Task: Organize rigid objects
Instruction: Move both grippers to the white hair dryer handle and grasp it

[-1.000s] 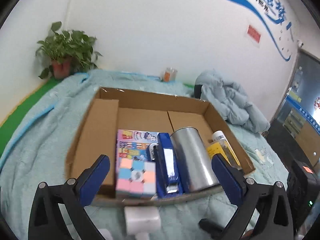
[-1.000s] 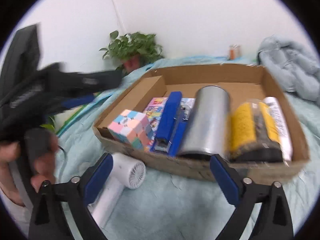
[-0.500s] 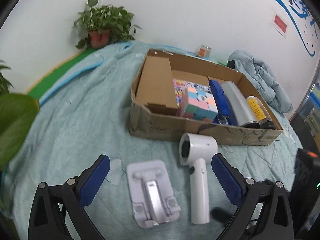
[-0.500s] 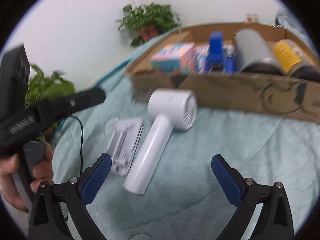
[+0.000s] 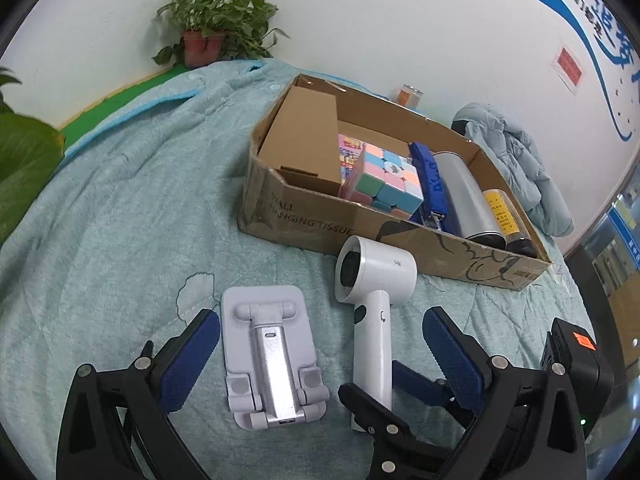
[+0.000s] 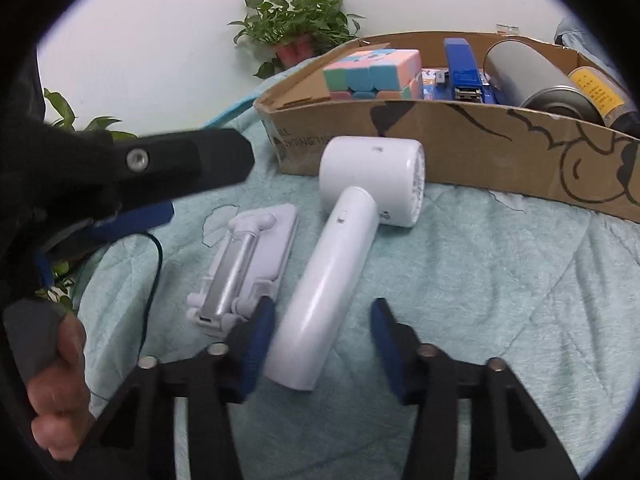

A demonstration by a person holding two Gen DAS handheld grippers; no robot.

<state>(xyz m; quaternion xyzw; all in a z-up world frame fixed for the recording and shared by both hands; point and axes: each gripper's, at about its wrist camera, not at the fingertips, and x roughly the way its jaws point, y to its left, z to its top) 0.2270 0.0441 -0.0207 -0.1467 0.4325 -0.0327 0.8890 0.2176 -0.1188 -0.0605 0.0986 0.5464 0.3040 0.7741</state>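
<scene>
A white handheld fan (image 5: pixel 372 312) (image 6: pixel 340 248) and a white folding phone stand (image 5: pixel 272 356) (image 6: pixel 244 268) lie on the teal blanket in front of a cardboard box (image 5: pixel 312 220) (image 6: pixel 480 148). The box holds a pastel puzzle cube (image 5: pixel 386 184) (image 6: pixel 372 74), a blue stapler (image 5: pixel 430 184) (image 6: pixel 464 70), a silver can (image 5: pixel 464 196) (image 6: pixel 532 76) and a yellow-labelled bottle (image 5: pixel 504 216). My left gripper (image 5: pixel 320 356) is open, low over the stand and fan. My right gripper (image 6: pixel 322 340) is open with its fingers on either side of the fan's handle end.
A potted plant (image 5: pixel 208 28) stands at the back corner by the wall. A crumpled light blue jacket (image 5: pixel 516 160) lies right of the box. A small jar (image 5: pixel 408 96) stands behind the box. Large leaves (image 5: pixel 24 164) reach in at the left.
Both grippers pulled back from the box and dropped toward the blanket. The right gripper narrowed and now brackets the fan's handle. The left gripper came closer to the stand.
</scene>
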